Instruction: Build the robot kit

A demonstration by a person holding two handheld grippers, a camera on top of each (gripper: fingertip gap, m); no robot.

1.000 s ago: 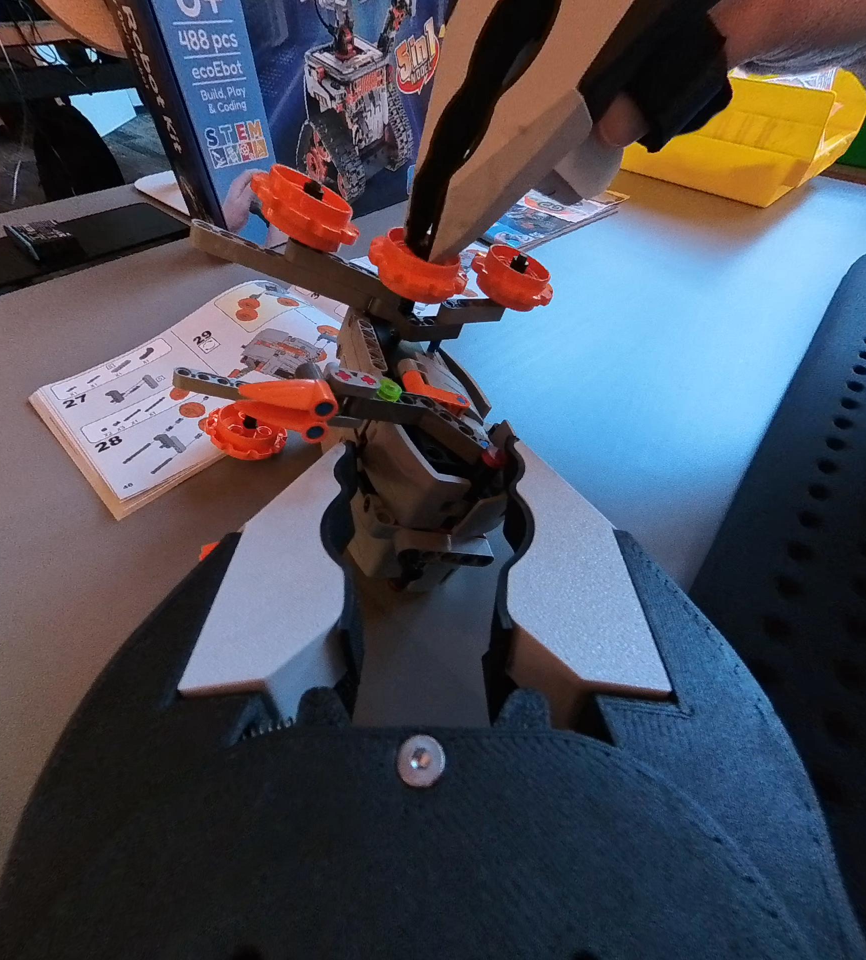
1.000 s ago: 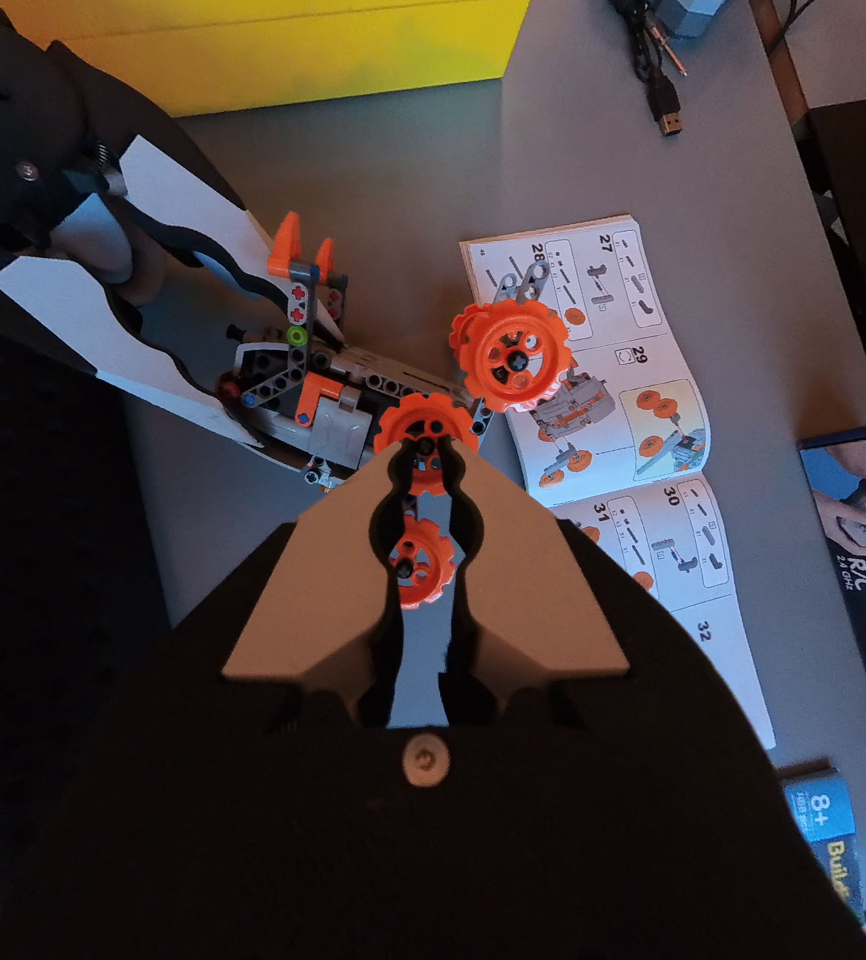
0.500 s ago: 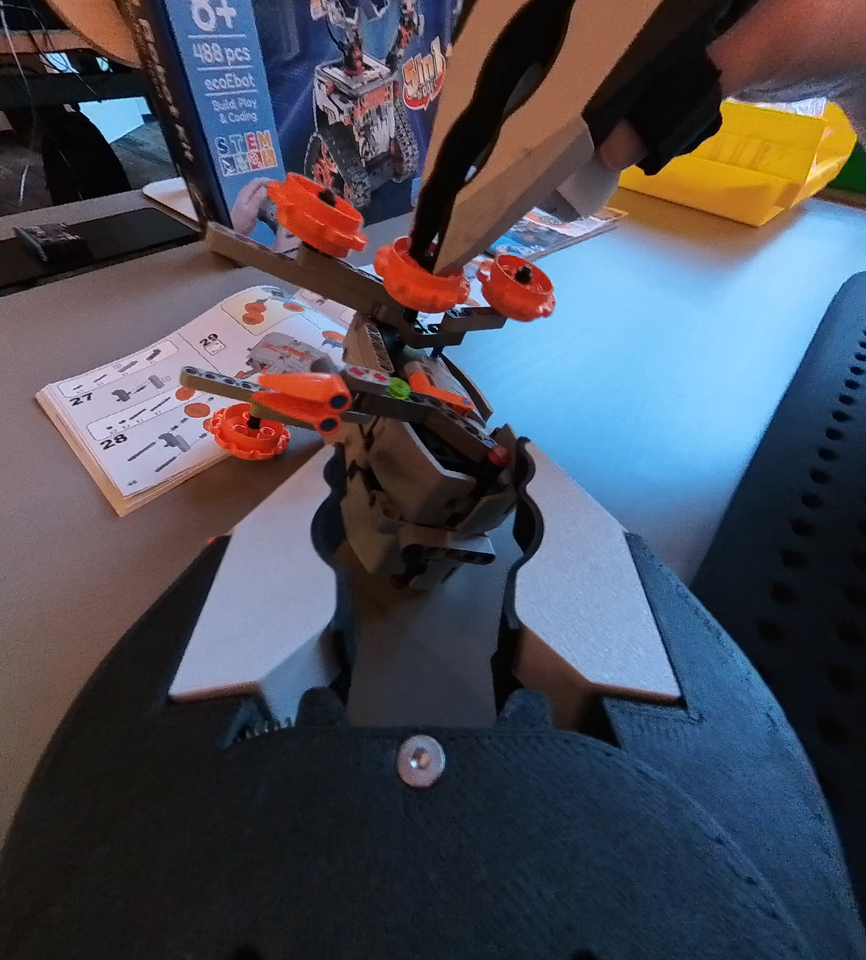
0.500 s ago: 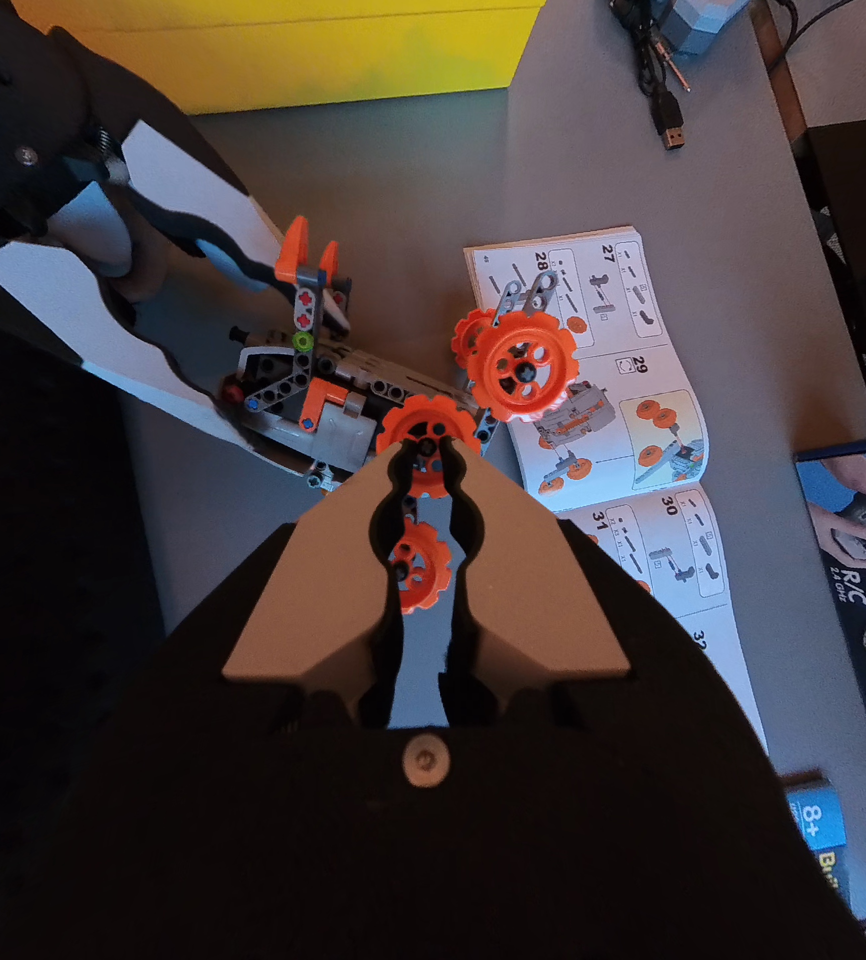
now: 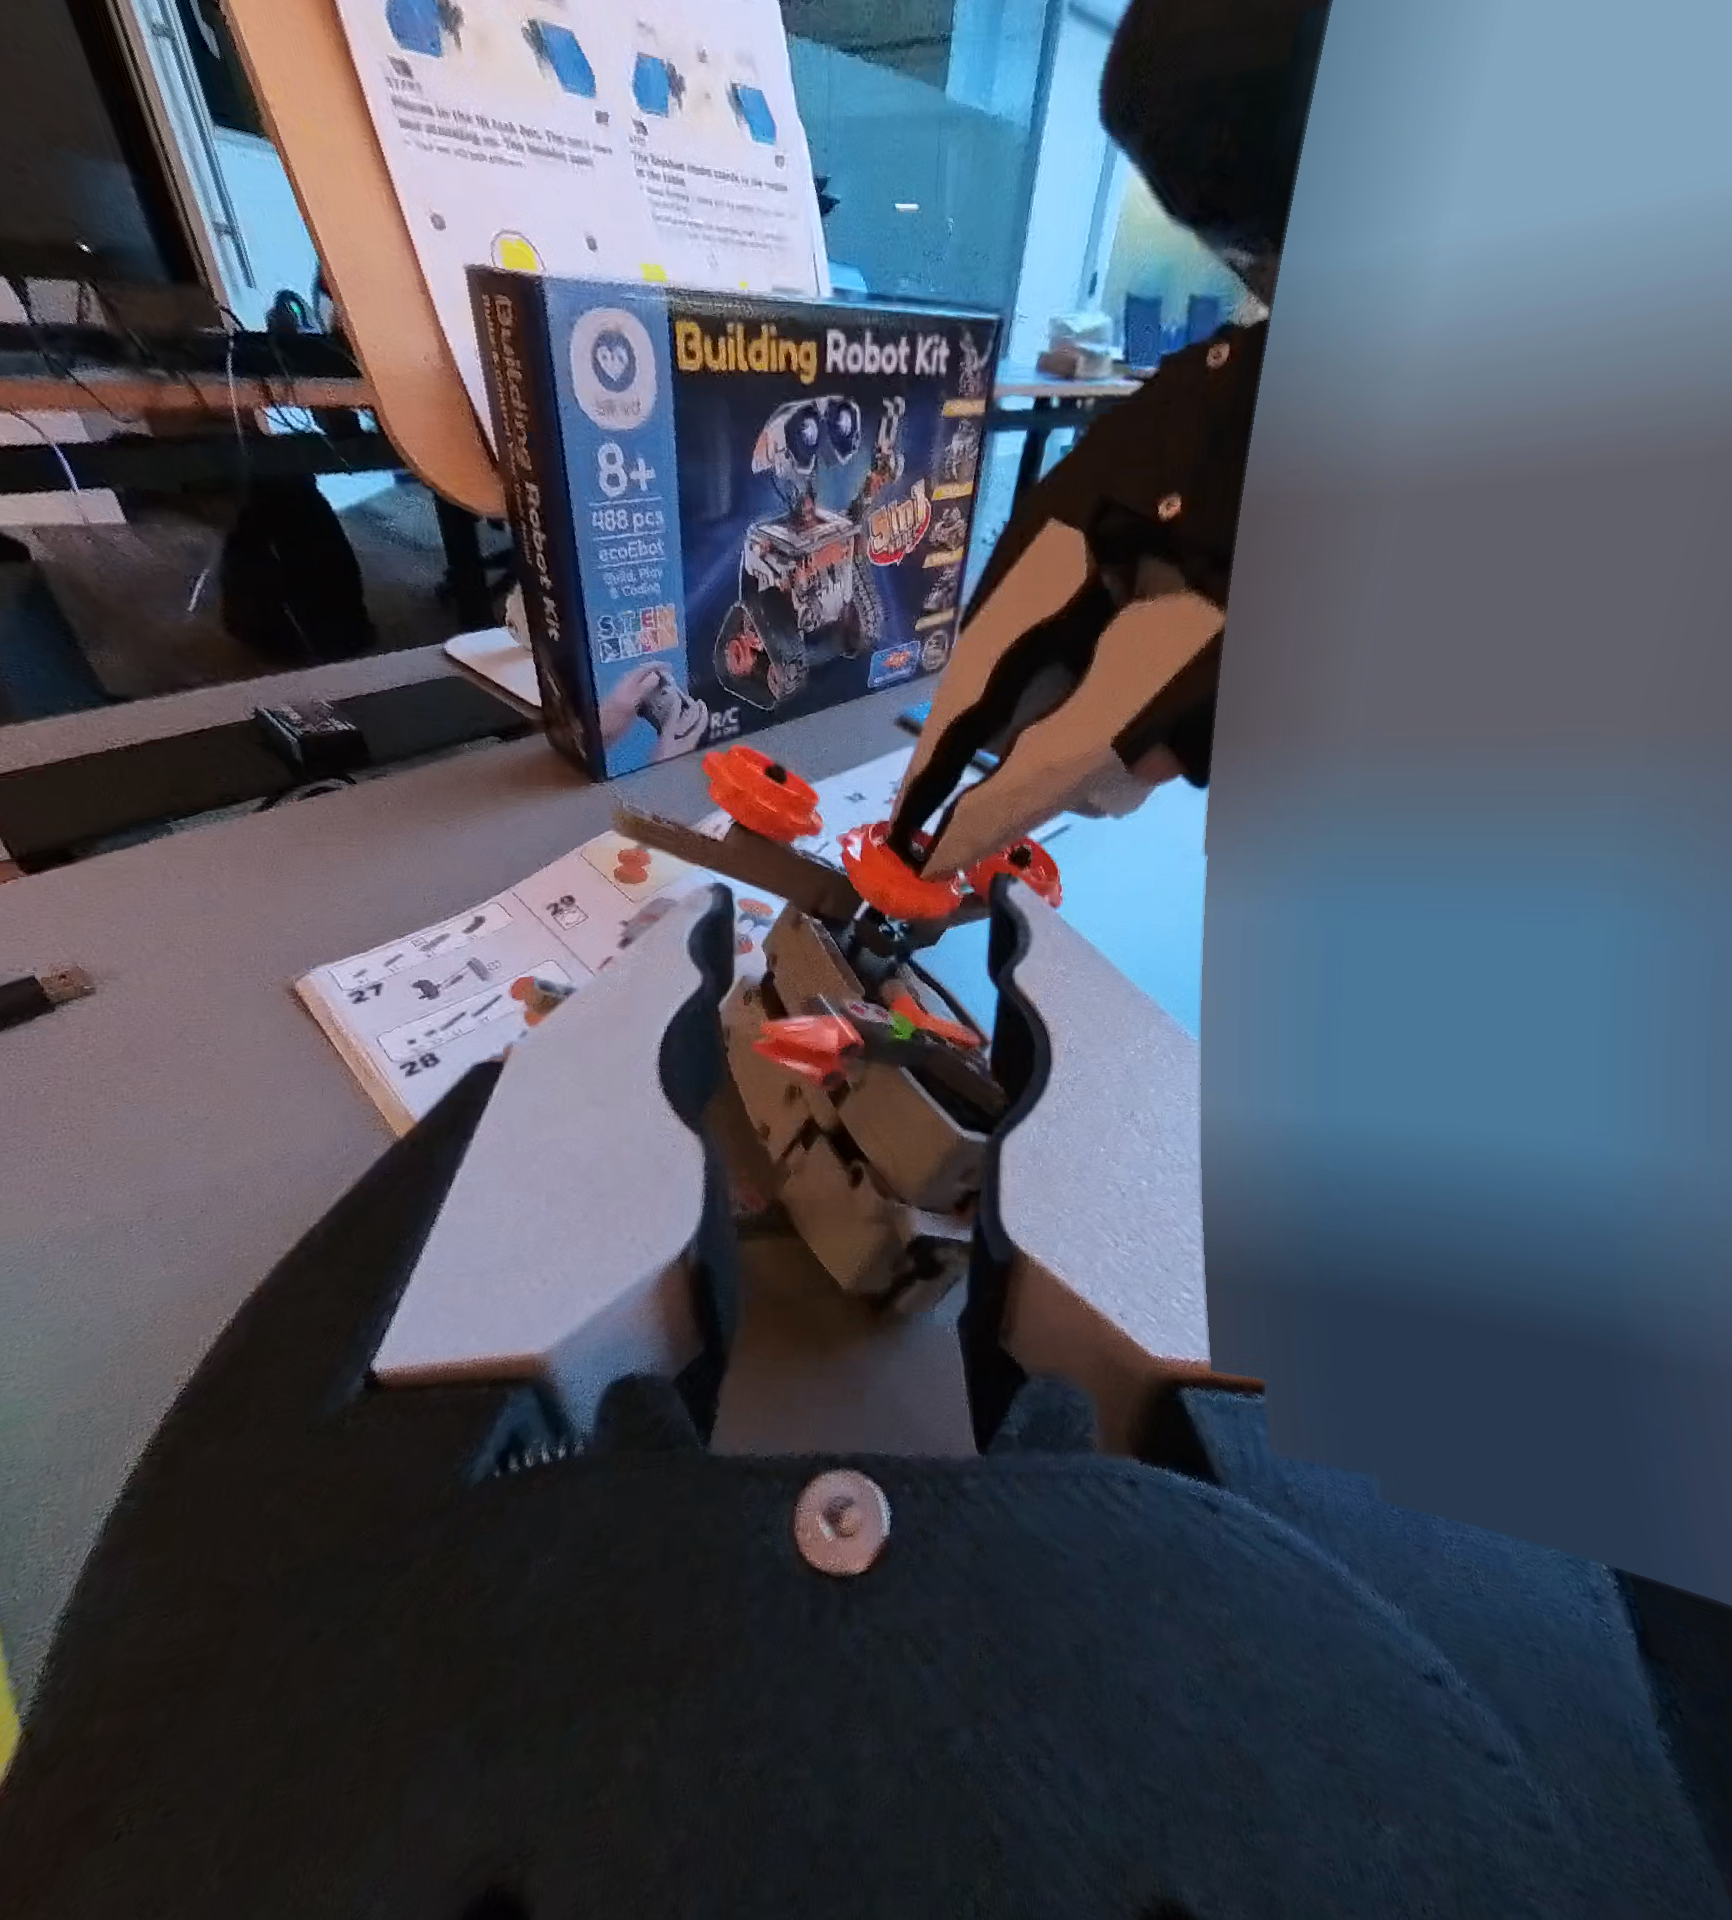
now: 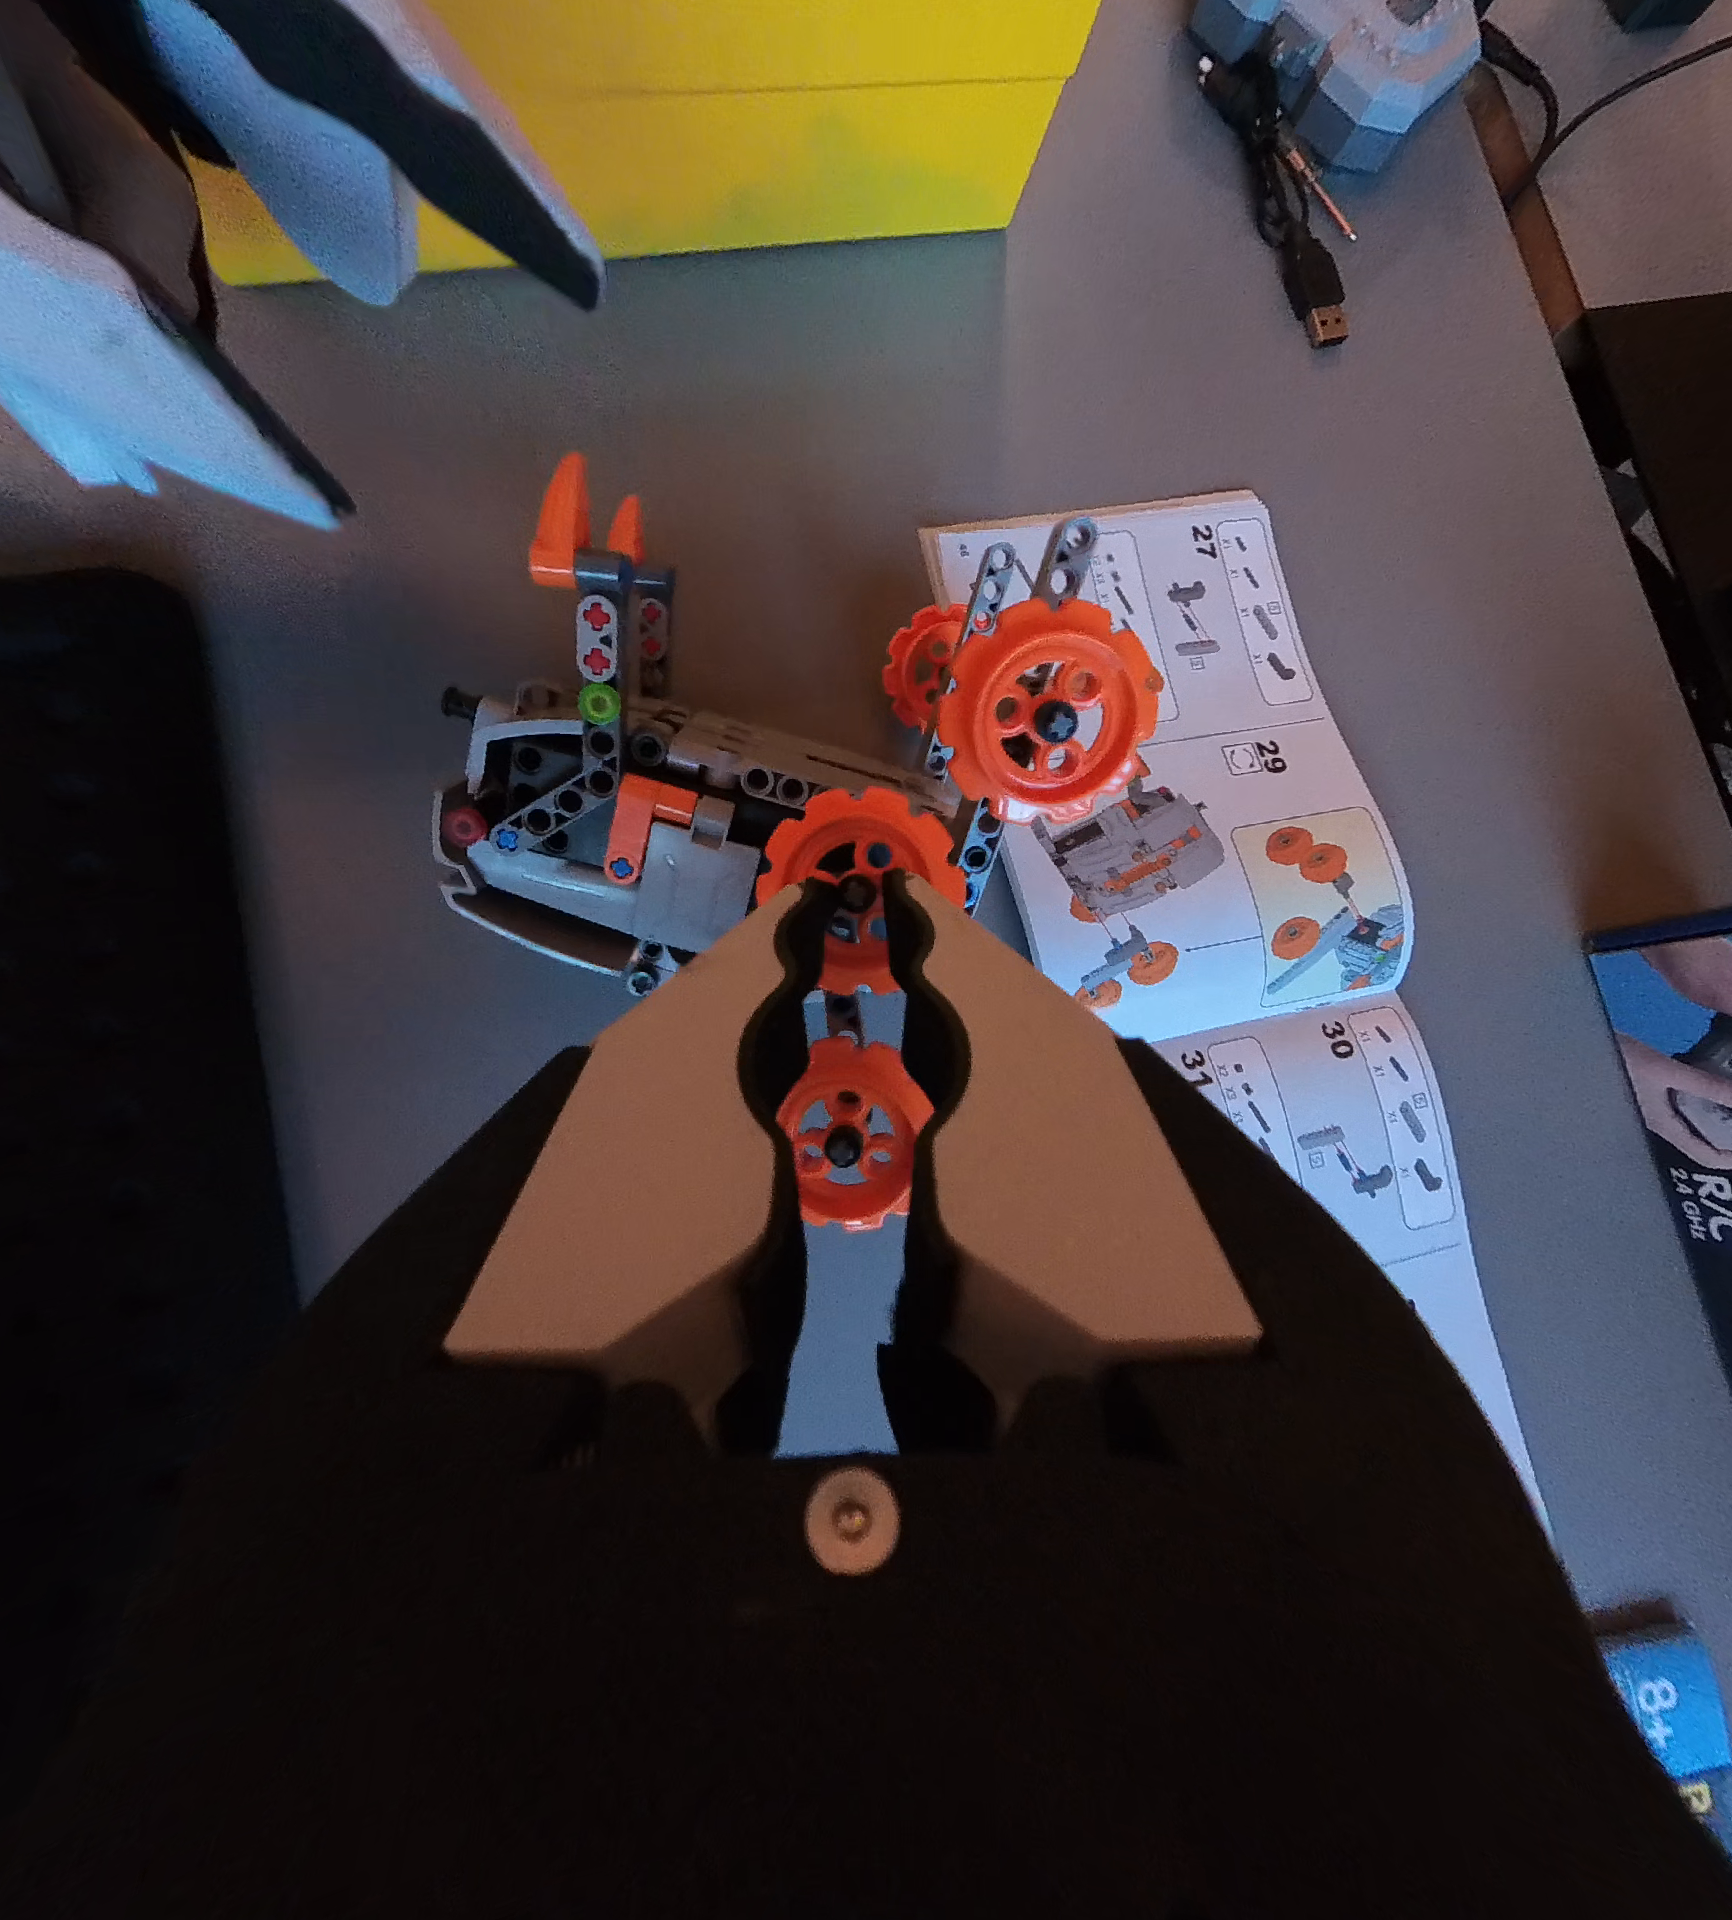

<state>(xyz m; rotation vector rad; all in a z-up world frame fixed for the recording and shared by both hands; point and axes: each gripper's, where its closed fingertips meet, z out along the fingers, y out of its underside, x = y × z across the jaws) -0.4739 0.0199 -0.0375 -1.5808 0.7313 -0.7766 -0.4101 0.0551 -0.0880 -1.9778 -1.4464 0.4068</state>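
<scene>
- The toy model, grey with orange wheels, lies on the grey table, partly over an open instruction booklet.
- The right gripper points steeply down at it, fingers nearly closed, tips pinching the black hub of the middle orange wheel.
- The left gripper is level and wide open, its fingers either side of the model's grey body; the right wrist view shows it lifted clear, holding nothing.
- A kit box stands behind; a yellow bin sits nearby.
</scene>
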